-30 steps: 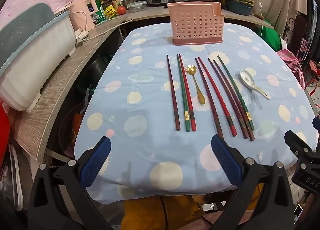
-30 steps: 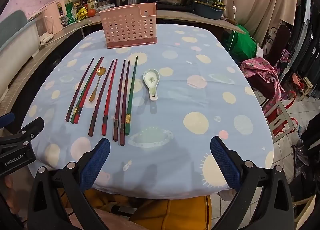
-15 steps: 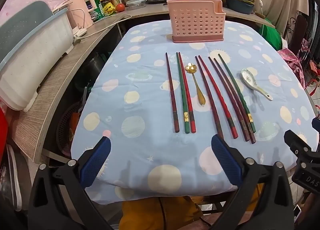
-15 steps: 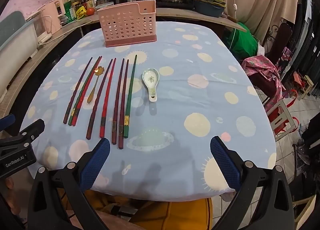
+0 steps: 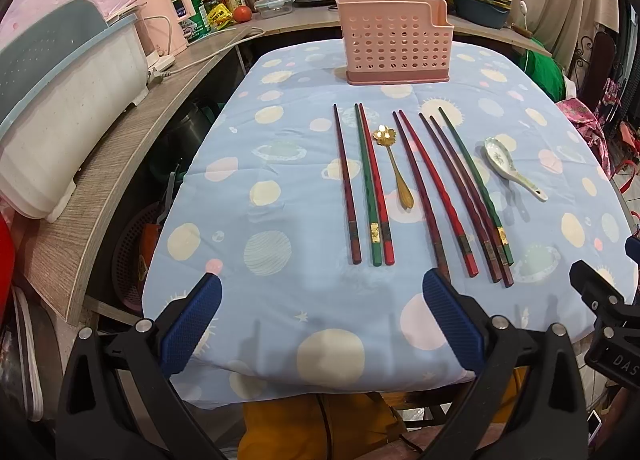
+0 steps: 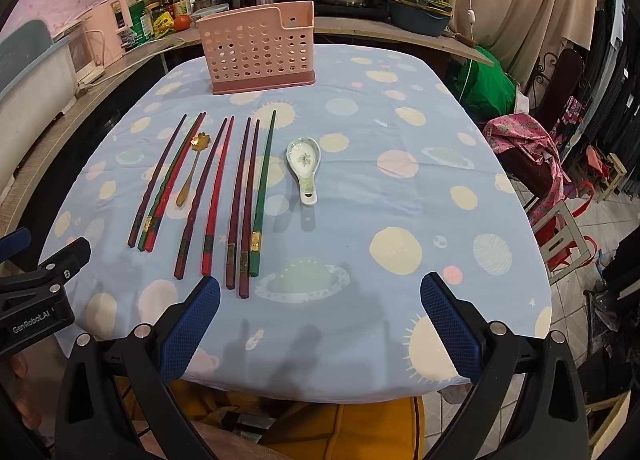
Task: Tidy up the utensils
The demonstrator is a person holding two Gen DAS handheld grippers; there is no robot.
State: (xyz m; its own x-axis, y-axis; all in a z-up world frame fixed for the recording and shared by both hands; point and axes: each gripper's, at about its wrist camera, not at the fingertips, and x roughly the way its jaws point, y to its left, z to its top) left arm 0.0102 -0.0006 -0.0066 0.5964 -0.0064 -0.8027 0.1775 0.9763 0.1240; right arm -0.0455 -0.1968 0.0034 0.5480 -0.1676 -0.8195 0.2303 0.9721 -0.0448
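Chopsticks (image 5: 416,188), red, maroon and green, lie in a row.

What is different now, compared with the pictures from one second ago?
Both grippers have eased slightly forward over the table's near edge; the left gripper and right gripper stay open and empty. Nothing was grasped or released. The chopsticks, gold spoon, ceramic spoon and pink holder lie as before.

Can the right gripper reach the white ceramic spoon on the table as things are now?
Probably yes. The right gripper is open and empty, and the white ceramic spoon with a green pattern lies alone on the blue patterned tablecloth, apart from the green chopstick. Nothing stands between them.
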